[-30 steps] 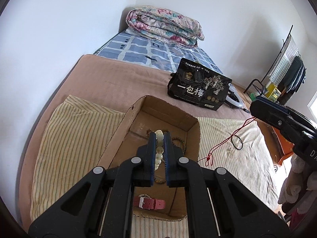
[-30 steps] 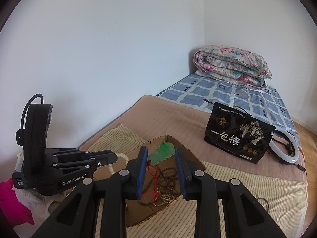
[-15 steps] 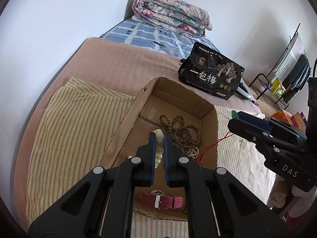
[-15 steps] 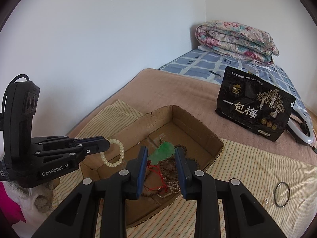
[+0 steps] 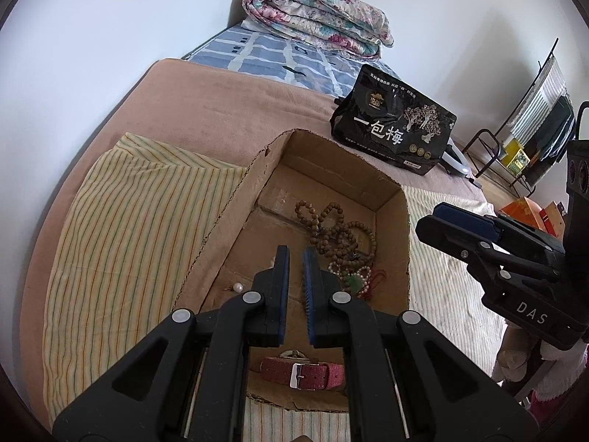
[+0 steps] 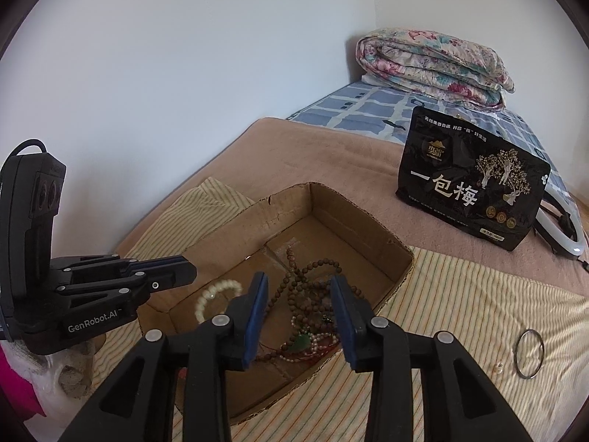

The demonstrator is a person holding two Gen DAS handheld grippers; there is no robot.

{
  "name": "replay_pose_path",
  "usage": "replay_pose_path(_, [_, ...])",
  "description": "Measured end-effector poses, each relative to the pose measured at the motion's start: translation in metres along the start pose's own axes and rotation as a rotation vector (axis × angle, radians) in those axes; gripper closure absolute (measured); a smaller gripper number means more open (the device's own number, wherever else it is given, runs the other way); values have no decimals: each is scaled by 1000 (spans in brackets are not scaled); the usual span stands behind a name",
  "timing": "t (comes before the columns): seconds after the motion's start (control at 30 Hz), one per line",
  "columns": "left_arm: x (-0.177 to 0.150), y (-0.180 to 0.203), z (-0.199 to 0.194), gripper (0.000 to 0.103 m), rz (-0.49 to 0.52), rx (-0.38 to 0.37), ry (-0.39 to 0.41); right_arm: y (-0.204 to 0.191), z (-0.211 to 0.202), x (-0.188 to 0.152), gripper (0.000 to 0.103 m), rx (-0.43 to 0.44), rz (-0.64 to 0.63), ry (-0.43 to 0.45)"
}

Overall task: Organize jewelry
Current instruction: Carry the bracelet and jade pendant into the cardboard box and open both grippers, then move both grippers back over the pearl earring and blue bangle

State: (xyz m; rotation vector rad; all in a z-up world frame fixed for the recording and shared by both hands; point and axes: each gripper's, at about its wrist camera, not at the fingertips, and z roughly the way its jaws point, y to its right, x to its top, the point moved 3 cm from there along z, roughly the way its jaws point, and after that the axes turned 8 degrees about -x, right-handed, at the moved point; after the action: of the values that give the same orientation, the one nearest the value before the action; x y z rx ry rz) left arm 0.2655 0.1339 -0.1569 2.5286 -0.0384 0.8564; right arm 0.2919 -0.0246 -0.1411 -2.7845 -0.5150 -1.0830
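Holding one watch (image 5: pixel 302 370), one cardboard box (image 5: pixel 399 199) sits below two tools.

I see an open cardboard box (image 6: pixel 371 237) on the striped cloth (image 5: pixel 121 221). Inside, brown wooden bead strands (image 5: pixel 337 234) lie tangled with a small pearl strand and green pendant (image 6: pixel 302 341). A cream bead bracelet (image 6: pixel 215 296) lies left of them; a pink watch (image 5: pixel 302 370) lies flat at the near end.
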Motion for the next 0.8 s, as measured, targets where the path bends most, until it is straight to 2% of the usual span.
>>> replay_pose_path(0.23, [0,0,0,97,2,12,-2,7,-9,-1,35,-29,14,18])
replay_pose_path(0.43, [0,2,0,96,6,20,0,16,-14,-4,23,-52,28,28])
replay_pose_path(0.5, [0,5,0,82,7,19,3,21,-16,-5,18,-58,34,33])
replay_pose_path(0.57, [0,9,0,76,10,17,9,26,-18,-6,14,-70,43,38])
replay_pose_path(0.7, [1,19,2,70,20,16,15,38,-23,-10,8,-93,59,42])
replay_pose_path(0.8, [2,29,5,69,29,12,17,50,-26,-15,3,-121,69,45])
